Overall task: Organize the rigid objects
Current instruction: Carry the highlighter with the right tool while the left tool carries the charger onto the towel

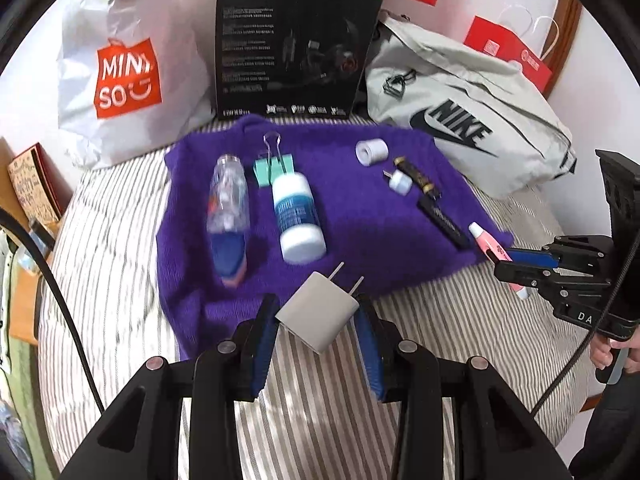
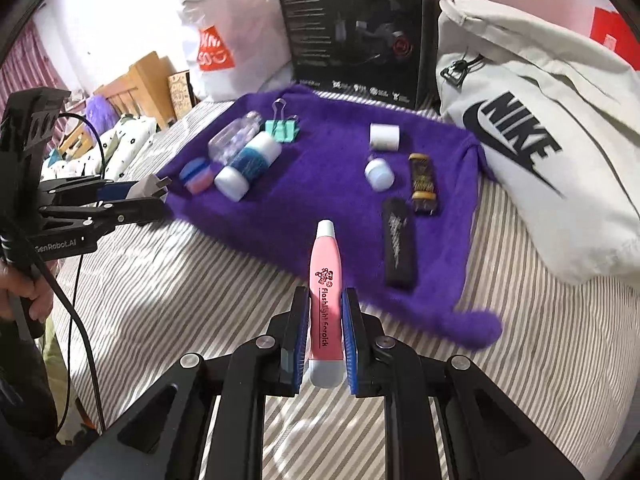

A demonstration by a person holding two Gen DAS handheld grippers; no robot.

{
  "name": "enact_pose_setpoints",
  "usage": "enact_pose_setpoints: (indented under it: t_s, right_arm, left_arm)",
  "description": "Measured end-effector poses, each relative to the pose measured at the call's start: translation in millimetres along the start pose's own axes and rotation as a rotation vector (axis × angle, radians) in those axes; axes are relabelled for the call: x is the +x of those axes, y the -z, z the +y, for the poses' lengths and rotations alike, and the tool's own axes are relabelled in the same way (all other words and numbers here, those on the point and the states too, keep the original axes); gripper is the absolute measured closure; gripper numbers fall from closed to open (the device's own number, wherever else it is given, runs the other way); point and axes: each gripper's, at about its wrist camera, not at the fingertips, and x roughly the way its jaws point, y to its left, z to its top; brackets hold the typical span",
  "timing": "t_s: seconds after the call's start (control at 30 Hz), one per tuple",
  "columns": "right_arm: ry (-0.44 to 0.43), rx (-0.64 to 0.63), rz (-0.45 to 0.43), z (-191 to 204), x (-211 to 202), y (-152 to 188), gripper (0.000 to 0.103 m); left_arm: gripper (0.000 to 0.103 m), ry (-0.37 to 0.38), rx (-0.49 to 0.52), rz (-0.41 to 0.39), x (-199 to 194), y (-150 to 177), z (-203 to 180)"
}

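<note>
My left gripper (image 1: 316, 308) is shut on a white plug charger (image 1: 318, 314), prongs pointing ahead, just over the near edge of a purple cloth (image 1: 352, 200). My right gripper (image 2: 326, 300) is shut on a pink flashlight pen (image 2: 326, 284), held above the striped bed near the cloth's near edge. On the cloth lie a clear bottle (image 1: 228, 204), a white bottle with a blue label (image 1: 296, 216), a teal binder clip (image 1: 274, 166), a white tape roll (image 1: 372, 152), a small white cap (image 1: 400, 182) and a black and gold stick (image 1: 434, 202).
A white shopping bag (image 1: 128, 68), a black headset box (image 1: 292, 44) and a grey sports bag (image 1: 468, 112) stand along the wall behind the cloth. Red paper bags (image 1: 512, 52) sit at the back right. The striped sheet (image 1: 120, 240) stretches left; a hand (image 2: 24, 292) holds the other handle.
</note>
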Motion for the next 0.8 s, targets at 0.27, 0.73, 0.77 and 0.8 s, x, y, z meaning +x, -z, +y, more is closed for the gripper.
enact_pose_setpoints:
  t_s: [0.27,0.73,0.77,0.8]
  right_arm:
    - [0.016,0.024,0.002,-19.6,31.3,-39.9,0.087]
    - [0.028,0.010,0.092,-19.3,81.8,-45.5,0.087]
    - [0.034,0.006,0.097,-19.0,84.6,-45.3,0.087]
    - [0.041,0.002,0.100,-19.7,86.1,-44.5,0.087]
  left_arm:
    - [0.066,0.011,0.011,0.002,19.9,-33.9,-0.9]
    - [0.066,0.041,-0.004,0.014,50.5,-63.4,7.9]
    - [0.066,0.042,-0.005,0.015,51.8,-64.7,8.2]
    - [0.066,0.044,-0.005,0.016,53.7,-66.5,8.1]
